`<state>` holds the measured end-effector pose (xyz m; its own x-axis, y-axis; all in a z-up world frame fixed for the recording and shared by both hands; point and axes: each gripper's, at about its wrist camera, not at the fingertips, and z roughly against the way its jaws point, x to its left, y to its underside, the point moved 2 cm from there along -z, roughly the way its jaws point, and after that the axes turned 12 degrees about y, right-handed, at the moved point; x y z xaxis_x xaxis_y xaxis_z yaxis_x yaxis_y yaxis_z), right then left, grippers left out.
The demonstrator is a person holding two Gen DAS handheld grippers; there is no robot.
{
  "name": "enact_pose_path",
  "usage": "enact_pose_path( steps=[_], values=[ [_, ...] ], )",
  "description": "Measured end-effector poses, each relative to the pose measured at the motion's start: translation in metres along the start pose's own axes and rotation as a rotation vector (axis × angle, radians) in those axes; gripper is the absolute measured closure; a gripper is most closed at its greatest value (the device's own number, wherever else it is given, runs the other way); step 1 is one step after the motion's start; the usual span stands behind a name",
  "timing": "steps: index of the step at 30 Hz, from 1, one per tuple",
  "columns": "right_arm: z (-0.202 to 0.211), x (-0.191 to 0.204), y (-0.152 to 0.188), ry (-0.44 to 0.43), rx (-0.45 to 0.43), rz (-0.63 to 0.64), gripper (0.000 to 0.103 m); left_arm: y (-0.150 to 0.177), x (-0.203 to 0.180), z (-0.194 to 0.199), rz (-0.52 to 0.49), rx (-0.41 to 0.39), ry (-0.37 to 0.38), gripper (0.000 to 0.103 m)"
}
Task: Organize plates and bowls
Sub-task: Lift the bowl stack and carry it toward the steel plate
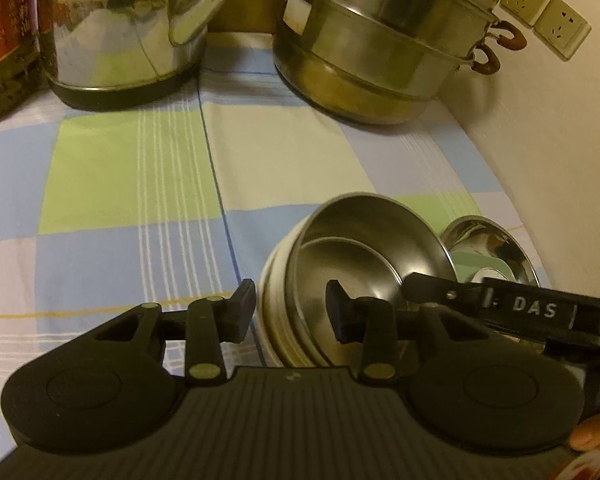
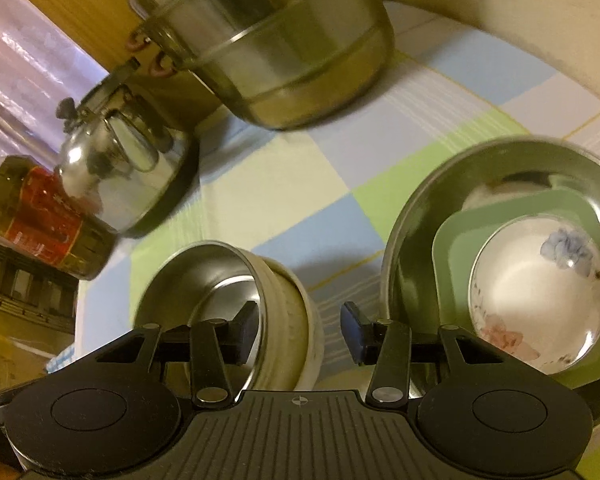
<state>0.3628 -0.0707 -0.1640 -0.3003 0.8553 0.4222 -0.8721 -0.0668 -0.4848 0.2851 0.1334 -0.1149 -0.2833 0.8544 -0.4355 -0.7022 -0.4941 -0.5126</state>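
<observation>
Both grippers, left gripper (image 1: pixel 290 310) and right gripper (image 2: pixel 298 326), have their jaws spread astride opposite rim walls of the steel-lined cream bowl (image 1: pixel 332 264), pinching nothing, so I judge it just set down; next I must back off cleanly.

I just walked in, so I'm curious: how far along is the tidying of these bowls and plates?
Well along, it seems. Done: a steel bowl nests in the cream-sided bowls, and a flowered bowl sits on a green plate inside the steel dish. In hand: nothing; the left gripper and right gripper straddle the bowls' rims, open. Left: perhaps joining both stacks.
</observation>
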Motion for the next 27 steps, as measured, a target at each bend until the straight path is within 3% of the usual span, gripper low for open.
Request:
enact_pose_path(
  steps=[4, 6, 10, 18, 27],
  values=[
    [-0.006, -0.001, 0.001, -0.005, 0.016, -0.013, 0.058, 0.001, -0.001, -0.001, -0.01, -0.001, -0.003, 0.07],
    [-0.007, 0.001, 0.002, -0.018, 0.027, -0.019, 0.065, 0.0, 0.0, -0.001, -0.009, 0.0, -0.001, 0.071],
    [-0.007, 0.005, 0.003, 0.009, 0.026, -0.011, 0.068, 0.0, 0.0, 0.0, -0.003, -0.001, 0.001, 0.072],
    [-0.002, 0.004, 0.009, 0.03, 0.051, -0.011, 0.069, 0.006, -0.001, 0.002, -0.006, 0.013, 0.008, 0.072],
    [0.021, -0.014, 0.036, 0.044, 0.087, -0.018, 0.069, 0.037, -0.021, 0.014, -0.056, 0.055, 0.019, 0.072]
  ],
)
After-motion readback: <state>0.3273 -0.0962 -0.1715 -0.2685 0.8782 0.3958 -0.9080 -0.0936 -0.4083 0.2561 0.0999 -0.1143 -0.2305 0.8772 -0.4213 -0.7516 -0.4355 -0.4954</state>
